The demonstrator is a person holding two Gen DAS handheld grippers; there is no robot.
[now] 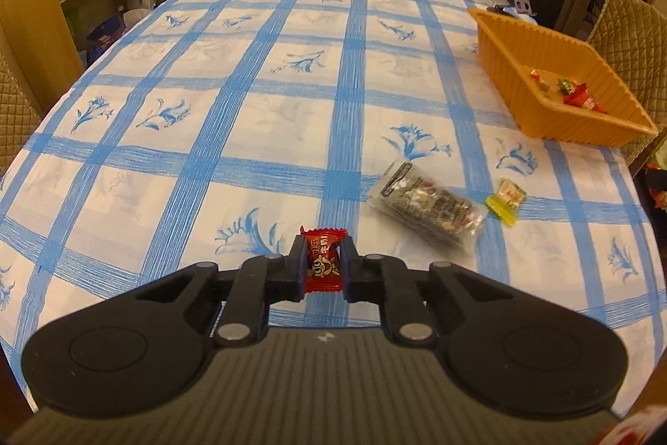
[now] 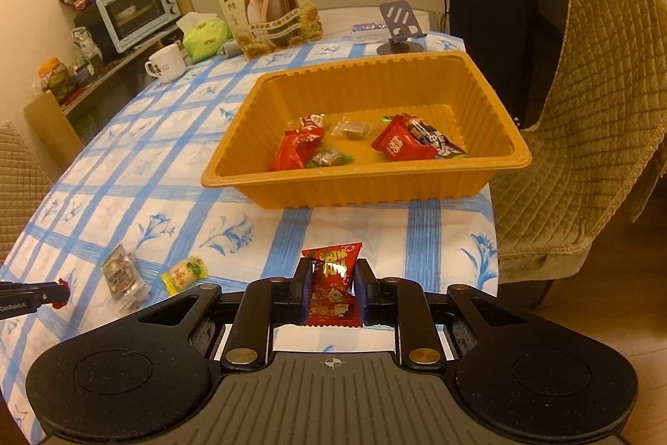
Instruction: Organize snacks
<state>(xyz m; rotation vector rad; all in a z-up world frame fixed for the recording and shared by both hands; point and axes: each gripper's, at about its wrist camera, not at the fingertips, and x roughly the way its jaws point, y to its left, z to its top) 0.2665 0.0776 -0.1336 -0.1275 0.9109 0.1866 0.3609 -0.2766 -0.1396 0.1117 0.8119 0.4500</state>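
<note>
A: Where the orange tray (image 2: 367,186) stands on the checked tablecloth (image 1: 258,103), what does each claw have?

B: The left gripper (image 1: 323,265) is closed on a small red candy (image 1: 323,263); the wrapper stands upright between the pads, its top edge poking out past the fingertips; this claw is well apart from the tray, off to the tray's left side in the right wrist view.

A: And the other one?

B: The right gripper (image 2: 333,286) is clamped on a red-and-gold snack packet (image 2: 333,278); the packet sits between the pads with its upper corners sticking out beyond them; it is near the tray's front wall, just short of it and outside it.

A: What lies loose?

B: A clear grey-patterned packet (image 1: 425,209) and a yellow candy (image 1: 506,201) lie flat on the cloth, just beside each other, between the left claw and the tray; inside the tray are several wrapped sweets (image 2: 308,147), mostly red; behind the tray stands a sunflower seed bag (image 2: 269,7).
</note>
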